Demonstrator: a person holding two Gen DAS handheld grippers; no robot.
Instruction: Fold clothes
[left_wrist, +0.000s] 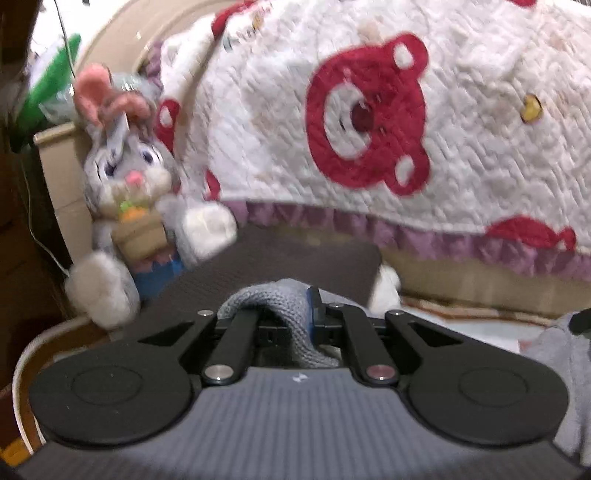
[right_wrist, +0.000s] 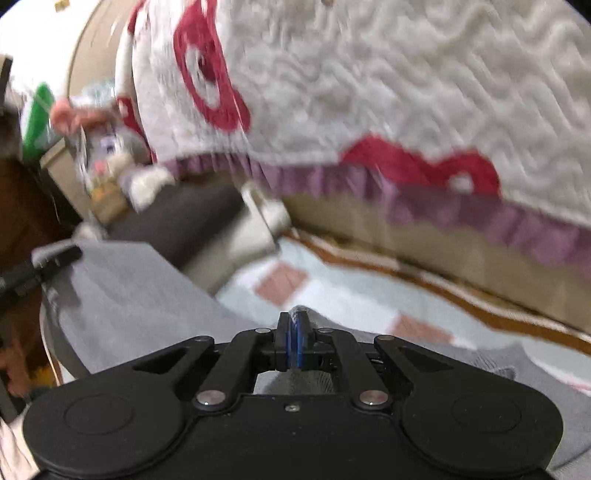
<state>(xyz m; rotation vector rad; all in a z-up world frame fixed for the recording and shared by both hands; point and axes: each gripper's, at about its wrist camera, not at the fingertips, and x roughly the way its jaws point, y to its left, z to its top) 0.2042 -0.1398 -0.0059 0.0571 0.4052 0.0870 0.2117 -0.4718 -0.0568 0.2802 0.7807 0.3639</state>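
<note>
Grey knit (left_wrist: 280, 299) in left gripper (left_wrist: 291, 314)

Pretty sure I'm working in someone's home here — a living room or bedroom. There's a white quilted cover (left_wrist: 424, 110) with red bear faces and a purple frill, a plush bunny (left_wrist: 125, 177) propped at its left end, and a patterned rug (right_wrist: 351, 291) on the floor.

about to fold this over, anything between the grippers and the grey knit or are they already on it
Nothing visible stands between. The left gripper is shut on the grey knit garment, and the right gripper is shut on another edge of it.
</note>
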